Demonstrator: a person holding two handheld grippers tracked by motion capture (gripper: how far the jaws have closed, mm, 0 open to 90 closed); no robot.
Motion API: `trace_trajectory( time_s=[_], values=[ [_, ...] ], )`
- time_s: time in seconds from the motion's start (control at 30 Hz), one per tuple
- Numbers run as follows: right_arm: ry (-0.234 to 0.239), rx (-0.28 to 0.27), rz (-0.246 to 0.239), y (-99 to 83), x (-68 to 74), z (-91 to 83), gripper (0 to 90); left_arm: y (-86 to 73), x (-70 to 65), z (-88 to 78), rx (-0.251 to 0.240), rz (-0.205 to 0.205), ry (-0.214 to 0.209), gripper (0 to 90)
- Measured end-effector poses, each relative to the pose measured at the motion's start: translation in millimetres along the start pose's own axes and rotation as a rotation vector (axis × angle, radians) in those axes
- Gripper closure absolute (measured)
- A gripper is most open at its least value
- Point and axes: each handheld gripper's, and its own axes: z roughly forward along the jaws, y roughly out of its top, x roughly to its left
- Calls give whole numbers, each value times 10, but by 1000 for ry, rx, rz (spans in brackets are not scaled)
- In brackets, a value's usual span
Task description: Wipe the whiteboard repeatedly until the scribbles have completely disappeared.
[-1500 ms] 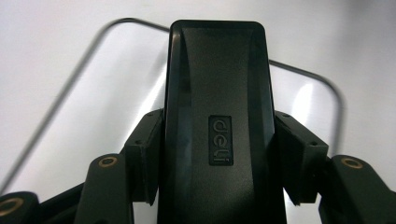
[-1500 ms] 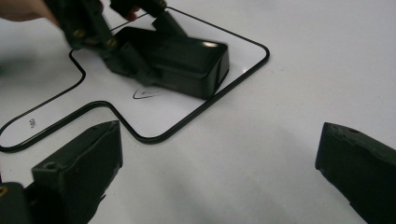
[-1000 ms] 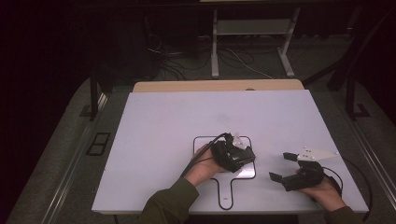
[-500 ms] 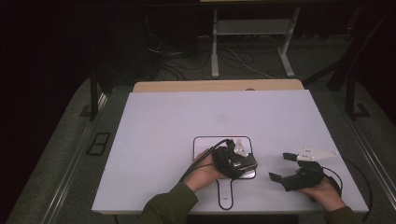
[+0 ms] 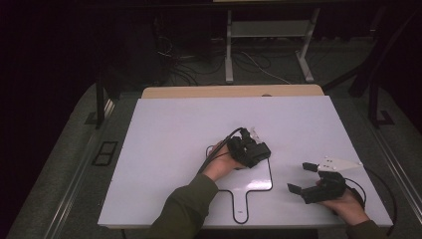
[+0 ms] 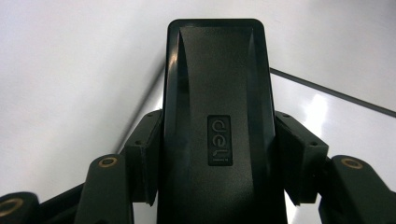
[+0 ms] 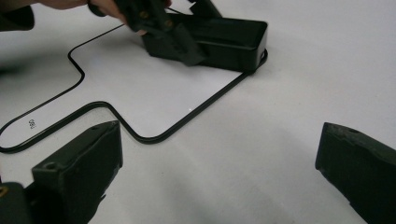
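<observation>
You see white table top (image 5: 164,149), rectangular, tan wooden edge (image 5: 231,91) along far side. Behind it, on grey floor (image 5: 74,164), grey metal frame (image 5: 268,45) stands with two legs. Loose cables (image 5: 191,67) lie on floor near frame, partly in dark. At your left, black upright post (image 5: 99,99) beside table, and dark double plate (image 5: 105,153) set in floor.

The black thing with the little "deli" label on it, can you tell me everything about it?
The black block is a long, rounded-cornered piece that looks like smooth plastic, with a small raised "deli" label on its sloped top. The left gripper is shut on its two long sides. It is pressed down on the white board, at a corner by the board's black edge line.
</observation>
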Motion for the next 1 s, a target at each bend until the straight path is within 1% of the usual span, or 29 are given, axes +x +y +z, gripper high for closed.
trace_trajectory(
  time_s=[0.03, 0.13, 0.27, 0.3, 0.33, 0.4, 0.43, 0.47, 0.53, 0.57, 0.6, 0.67, 0.7, 0.77, 0.8, 0.83, 0.9, 0.93, 0.97, 1.0],
  values=[
    [0, 1, 0, 0, 1, 0, 0, 17, 33, 11, 6, 4, 7, 389],
    [2, 1, -4, 0, 1, 2, 0, 57, 117, 45, 6, -11, 18, 389],
    [1, 1, -1, 0, 1, -4, 0, 102, 172, 71, 17, -16, 48, 389],
    [1, 1, 0, -1, 0, -5, 0, 104, 187, 74, 17, -21, 50, 389],
    [1, 1, 0, -1, -1, -5, 0, 104, 209, 72, 18, -17, 50, 389],
    [2, 1, 3, -2, -2, -8, 0, 91, 215, 75, 4, -41, 41, 389],
    [2, 0, 2, -2, -3, -9, 0, 89, 220, 70, 4, -40, 40, 389],
    [2, 0, 2, -2, -3, -10, 0, 82, 218, 62, 2, -50, 31, 389],
    [2, 1, 0, -5, -8, -7, 0, 73, 225, 45, -21, -70, 1, 389],
    [2, 2, 2, -5, -9, -5, 0, 76, 221, 29, -25, -74, -4, 389],
    [2, 1, 3, -5, -9, -5, 0, 82, 216, 10, -28, -62, -2, 389],
    [2, 0, 3, -4, -6, -6, 0, 92, 197, -36, -40, -57, -7, 388],
    [2, 1, 2, -5, -6, -6, 0, 100, 197, -69, -39, -46, -10, 389],
    [1, 1, 2, -5, -6, -5, 0, 102, 177, -122, -48, -49, -11, 388],
    [1, 1, 3, -4, -4, -5, 0, 103, 179, -156, -46, -38, -11, 388],
    [1, 0, 3, -3, -3, -5, 0, 100, 170, -183, -57, -44, -10, 389],
    [3, 1, 0, -3, 0, -5, 0, 93, 176, -244, -62, -42, -12, 388],
    [3, 1, -1, -3, 0, -3, 0, 87, 173, -272, -67, -53, -11, 388],
    [3, 0, -3, -3, -1, 1, 0, 83, 192, -303, -67, -45, -11, 388],
    [3, 0, -3, -3, 0, 2, 0, 72, 194, -326, -74, -64, -15, 389]
  ],
)
